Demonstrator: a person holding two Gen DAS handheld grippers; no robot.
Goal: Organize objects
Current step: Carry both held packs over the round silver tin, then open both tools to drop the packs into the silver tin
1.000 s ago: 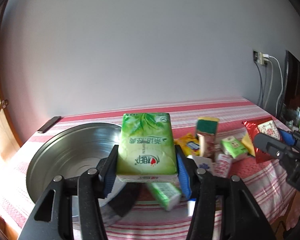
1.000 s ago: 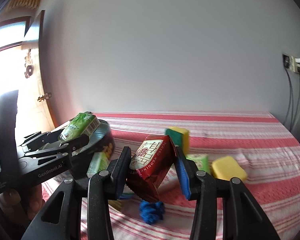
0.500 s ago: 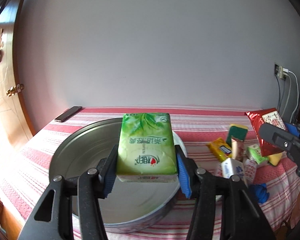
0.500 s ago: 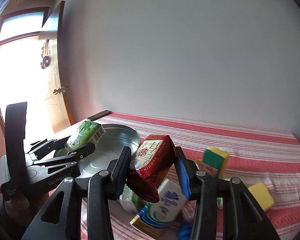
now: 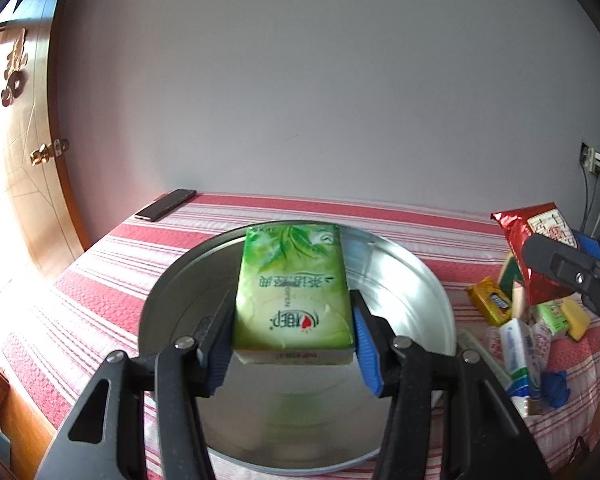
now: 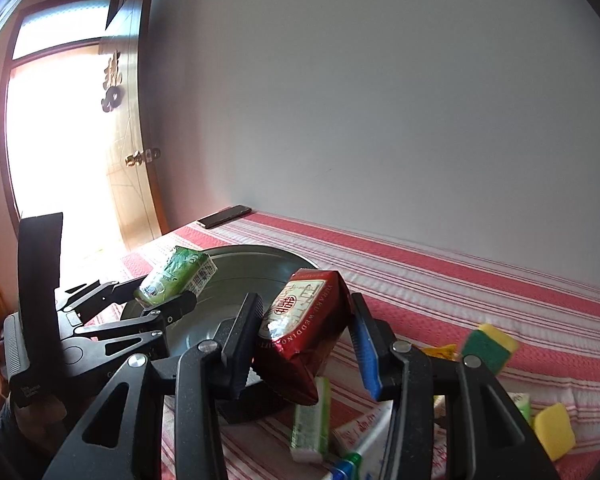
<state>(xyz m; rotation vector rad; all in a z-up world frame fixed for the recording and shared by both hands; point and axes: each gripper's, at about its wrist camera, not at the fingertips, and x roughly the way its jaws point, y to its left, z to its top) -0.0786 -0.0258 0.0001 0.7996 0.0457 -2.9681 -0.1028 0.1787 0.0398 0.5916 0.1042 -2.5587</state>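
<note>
My left gripper point(image 5: 294, 338) is shut on a green tissue pack point(image 5: 292, 292) and holds it above the round metal basin point(image 5: 412, 276). The pack also shows in the right wrist view point(image 6: 176, 276), over the basin point(image 6: 252, 260). My right gripper point(image 6: 306, 344) is shut on a red snack packet point(image 6: 304, 328), held tilted above the basin's right edge. That packet shows at the right of the left wrist view point(image 5: 532, 248).
The table has a red-and-white striped cloth point(image 5: 400, 216). A black phone point(image 5: 166, 210) lies at the back left. A heap of small packs, a toothpaste tube point(image 5: 520, 354) and sponges point(image 6: 488, 348) lies right of the basin. A wooden door point(image 6: 134, 160) stands left.
Both grippers have swung left with their loads. The green pack now hangs over the middle of the basin, and the red packet has come to the basin's right edge.
</note>
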